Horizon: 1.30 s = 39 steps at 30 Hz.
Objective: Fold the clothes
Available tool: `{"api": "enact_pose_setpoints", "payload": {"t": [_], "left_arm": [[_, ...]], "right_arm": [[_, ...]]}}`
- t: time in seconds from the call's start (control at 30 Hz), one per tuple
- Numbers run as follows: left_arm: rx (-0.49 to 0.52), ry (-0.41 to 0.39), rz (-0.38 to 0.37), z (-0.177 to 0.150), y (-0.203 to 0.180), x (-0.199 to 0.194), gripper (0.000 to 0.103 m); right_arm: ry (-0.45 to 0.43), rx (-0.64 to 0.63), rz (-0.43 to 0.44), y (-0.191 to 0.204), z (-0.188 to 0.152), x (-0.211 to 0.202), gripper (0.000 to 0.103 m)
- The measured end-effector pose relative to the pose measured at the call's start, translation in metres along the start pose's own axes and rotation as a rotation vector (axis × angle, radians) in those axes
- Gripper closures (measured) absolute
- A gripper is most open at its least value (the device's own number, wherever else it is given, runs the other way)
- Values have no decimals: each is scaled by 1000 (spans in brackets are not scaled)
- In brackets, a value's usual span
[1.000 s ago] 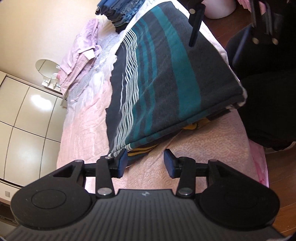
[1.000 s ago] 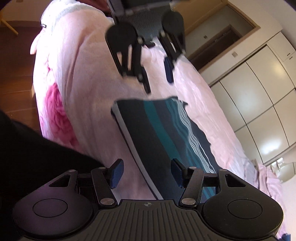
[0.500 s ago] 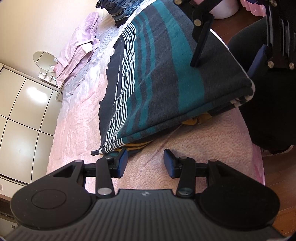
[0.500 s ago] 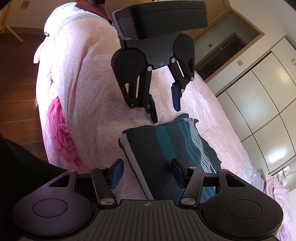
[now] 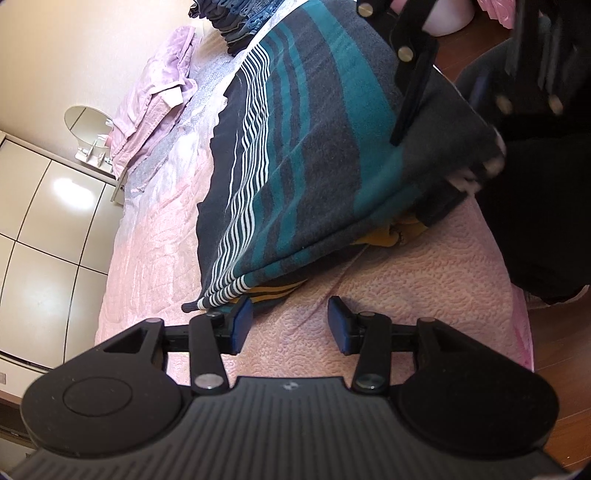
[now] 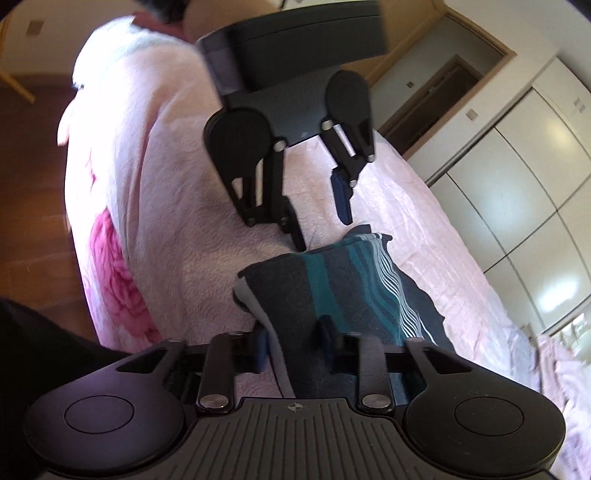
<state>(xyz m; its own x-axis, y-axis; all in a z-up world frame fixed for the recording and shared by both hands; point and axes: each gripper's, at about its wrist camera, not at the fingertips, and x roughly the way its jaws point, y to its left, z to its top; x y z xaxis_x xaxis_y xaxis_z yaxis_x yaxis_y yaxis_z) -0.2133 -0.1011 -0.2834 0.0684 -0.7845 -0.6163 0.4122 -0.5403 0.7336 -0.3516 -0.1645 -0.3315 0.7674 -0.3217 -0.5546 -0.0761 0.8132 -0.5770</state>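
Note:
A folded garment [image 5: 317, 155] in dark grey with teal bands and thin white stripes lies on the pink bedspread [image 5: 406, 288]; yellow cloth shows under its near edge. My left gripper [image 5: 290, 325] hovers just off the garment's near corner, jaws opening, with only bedspread between the pads. Seen from the right wrist, the left gripper [image 6: 321, 227] stands at the far end of the garment [image 6: 343, 288]. My right gripper [image 6: 291, 341] is closing, and its pads press the garment's folded edge. In the left wrist view the right gripper [image 5: 454, 122] is blurred at the far corner.
Lilac clothes [image 5: 155, 99] and a stack of dark blue clothes [image 5: 229, 18] lie at the head of the bed. A round mirror [image 5: 85, 118] and white wardrobe doors [image 6: 517, 206] line one side. A person's dark clothing [image 5: 546, 192] and wood floor [image 6: 33, 155] border the other.
The right gripper's jaws have closed in on the garment's edge, which now sits between them. The left gripper's jaws have spread a little wider. The garment's far corner has shifted.

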Motion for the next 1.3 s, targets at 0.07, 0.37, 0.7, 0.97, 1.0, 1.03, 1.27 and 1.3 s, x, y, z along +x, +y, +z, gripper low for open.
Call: {"api": "enact_pose_setpoints", "payload": {"t": [0.07, 0.37, 0.7, 0.97, 1.0, 1.03, 1.27, 1.3], "left_arm": [[5, -11, 23, -2, 1, 0, 40], [143, -33, 94, 0, 15, 31, 32], [293, -83, 55, 1, 35, 70, 87], [166, -96, 91, -20, 34, 31, 90], [148, -89, 90, -25, 30, 24, 90], [131, -81, 88, -30, 27, 16, 90], [83, -10, 77, -51, 20, -30, 89], [92, -6, 81, -46, 26, -31, 89]], "right_arm": [[-21, 36, -4, -9, 1, -7, 86], [-93, 190, -35, -51, 5, -35, 87], [-115, 291, -19, -67, 1, -43, 87], [-119, 242, 11, -56, 17, -58, 88], [-121, 230, 23, -51, 20, -60, 88], [-128, 223, 40, -45, 24, -62, 88], [-199, 199, 149, -8, 40, -74, 88], [-214, 206, 153, -8, 40, -75, 88]]}}
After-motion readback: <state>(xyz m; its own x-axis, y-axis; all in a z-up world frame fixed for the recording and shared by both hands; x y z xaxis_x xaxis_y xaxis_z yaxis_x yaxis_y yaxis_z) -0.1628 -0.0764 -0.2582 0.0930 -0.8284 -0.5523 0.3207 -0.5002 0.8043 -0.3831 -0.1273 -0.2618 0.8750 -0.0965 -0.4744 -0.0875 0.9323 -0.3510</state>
